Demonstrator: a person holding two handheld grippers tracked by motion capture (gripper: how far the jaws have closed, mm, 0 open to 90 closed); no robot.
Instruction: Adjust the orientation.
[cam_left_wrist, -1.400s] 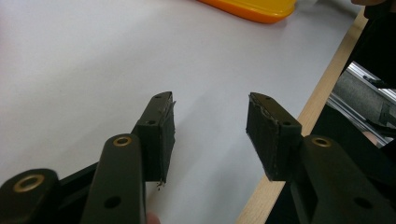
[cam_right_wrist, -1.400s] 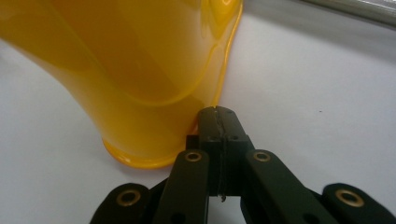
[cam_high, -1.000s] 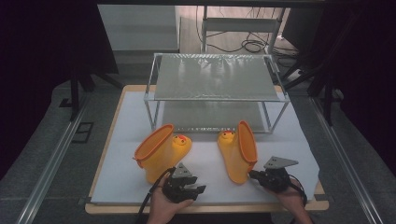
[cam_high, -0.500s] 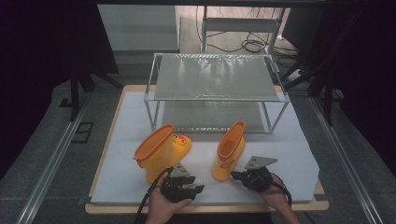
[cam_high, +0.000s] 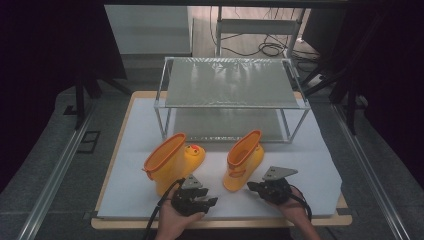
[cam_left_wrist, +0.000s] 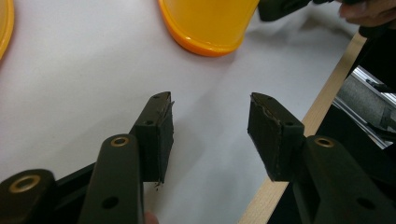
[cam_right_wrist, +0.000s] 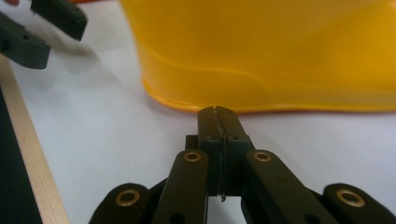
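Observation:
Two yellow rubber boots with orange rims stand on the white mat. The left boot (cam_high: 172, 162) has a duck face on its toe. The right boot (cam_high: 243, 160) stands upright, and its sole edge (cam_right_wrist: 261, 60) looms close in the right gripper view. My right gripper (cam_high: 251, 186) (cam_right_wrist: 218, 114) is shut with nothing in it, its tips right at that boot's sole. I cannot tell whether they touch. My left gripper (cam_high: 211, 201) (cam_left_wrist: 210, 128) hovers open over bare mat between the boots, near the front edge, with nothing between its fingers.
A two-level metal shelf rack (cam_high: 230, 95) stands at the back of the white mat (cam_high: 130, 185). The wooden board's front edge (cam_high: 225, 222) runs just below both hands. Metal rails flank the table left and right.
The right boot has shifted left and turned from leaning with its rim to the right to standing upright. My right gripper moved left with it. The left gripper stayed put.

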